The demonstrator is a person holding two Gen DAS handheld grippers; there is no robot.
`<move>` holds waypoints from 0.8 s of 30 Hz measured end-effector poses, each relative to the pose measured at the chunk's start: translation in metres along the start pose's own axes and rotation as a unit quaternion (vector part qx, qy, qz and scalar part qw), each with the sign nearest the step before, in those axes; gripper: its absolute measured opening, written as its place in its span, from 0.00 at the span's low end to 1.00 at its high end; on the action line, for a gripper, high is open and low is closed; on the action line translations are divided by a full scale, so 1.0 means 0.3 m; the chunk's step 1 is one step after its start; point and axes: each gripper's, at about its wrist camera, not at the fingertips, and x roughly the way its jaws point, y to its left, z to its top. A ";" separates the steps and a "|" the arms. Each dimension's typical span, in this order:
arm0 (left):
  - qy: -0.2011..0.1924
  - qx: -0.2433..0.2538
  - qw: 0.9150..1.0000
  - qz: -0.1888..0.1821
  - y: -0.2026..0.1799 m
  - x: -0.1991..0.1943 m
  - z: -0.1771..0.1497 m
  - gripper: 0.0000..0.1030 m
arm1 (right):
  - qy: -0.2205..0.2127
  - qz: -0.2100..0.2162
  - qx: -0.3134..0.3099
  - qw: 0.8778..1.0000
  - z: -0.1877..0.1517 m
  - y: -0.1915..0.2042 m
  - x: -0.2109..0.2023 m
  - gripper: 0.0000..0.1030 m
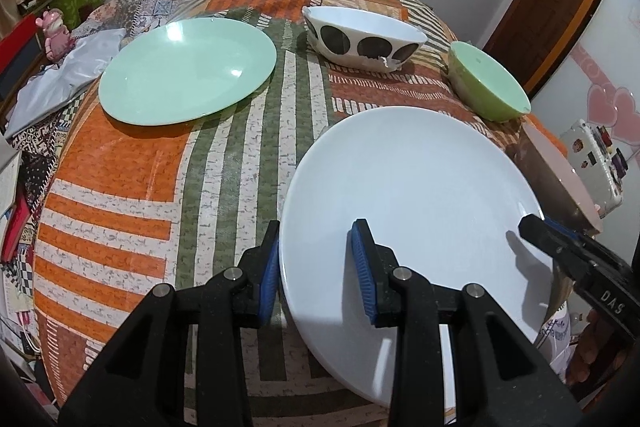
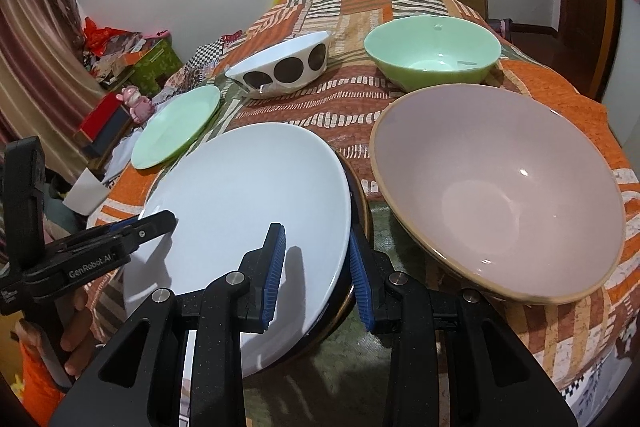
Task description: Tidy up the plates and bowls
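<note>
I see a white plate (image 1: 416, 195) at the near edge of a table under a patchwork cloth (image 1: 120, 187), resting on a darker dish (image 2: 360, 211) whose rim peeks out on its right. My left gripper (image 1: 316, 267) straddles the plate's left rim, fingers spread, one outside and one over the plate; my right gripper (image 2: 318, 275) straddles the right rim the same way, not yet pinching. The plate lies directly between both hands, equally near. A green plate (image 1: 188, 71) sits toward the far left edge. A white bowl with dark dots (image 1: 360, 37), a green bowl (image 2: 434, 47) and a large pink bowl (image 2: 496, 187) all look empty.
</note>
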 end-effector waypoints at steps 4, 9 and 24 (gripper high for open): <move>-0.002 0.011 1.000 0.008 -0.018 0.001 -0.006 0.33 | -0.003 -0.023 -0.009 1.000 -0.003 0.003 -0.011 0.29; -0.007 0.010 1.000 0.008 -0.018 -0.013 -0.007 0.33 | -0.007 -0.024 -0.027 0.999 -0.007 0.014 -0.032 0.29; -0.086 0.014 0.995 0.042 0.032 -0.246 0.044 0.40 | -0.044 0.001 -0.079 0.996 0.089 0.125 -0.088 0.29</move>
